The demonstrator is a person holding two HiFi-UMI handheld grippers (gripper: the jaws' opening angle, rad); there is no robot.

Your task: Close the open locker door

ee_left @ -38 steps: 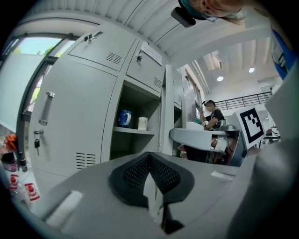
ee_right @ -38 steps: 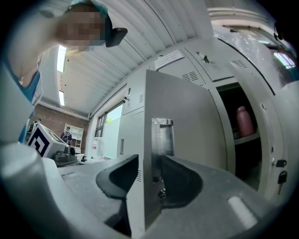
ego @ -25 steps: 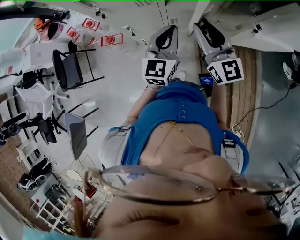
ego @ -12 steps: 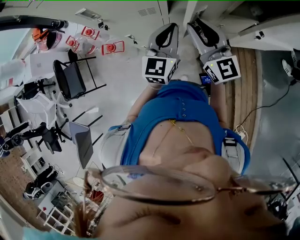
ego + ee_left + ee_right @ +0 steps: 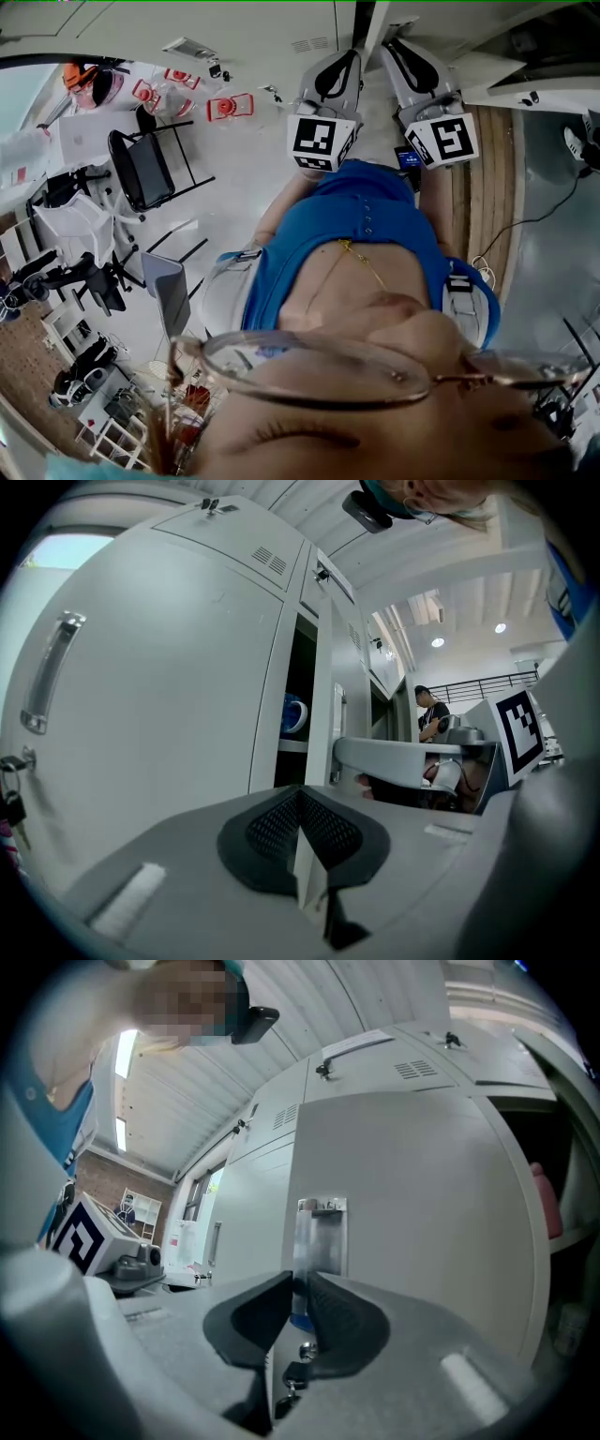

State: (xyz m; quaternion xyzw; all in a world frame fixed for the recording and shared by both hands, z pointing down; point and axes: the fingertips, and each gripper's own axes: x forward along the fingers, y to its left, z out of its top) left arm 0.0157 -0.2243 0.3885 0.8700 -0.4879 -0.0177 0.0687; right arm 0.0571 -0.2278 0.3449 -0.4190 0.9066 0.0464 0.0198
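Observation:
The open grey locker door (image 5: 422, 1194) fills the right gripper view, with a bright metal handle (image 5: 319, 1227) on it and keys (image 5: 298, 1365) hanging below. My right gripper (image 5: 302, 1281) is closing its jaws on that handle, whose strip fills the narrow gap between the pads. In the left gripper view the door's edge (image 5: 323, 691) stands beside the dark locker opening (image 5: 298, 667), where a blue thing (image 5: 293, 714) lies on a shelf. My left gripper (image 5: 300, 797) is shut and holds nothing. The head view shows both grippers, left (image 5: 333, 75) and right (image 5: 412, 56), raised at the lockers.
A closed locker door with a long handle (image 5: 49, 672) and a key (image 5: 11, 806) is at the left. An open compartment with a red thing (image 5: 542, 1199) lies right of the door. Behind me are a folding chair (image 5: 145, 164), red stands (image 5: 225, 105) and a floor cable (image 5: 544, 214).
Both grippers have shifted slightly toward the lockers, the right one in line with the dark gap at the door's edge.

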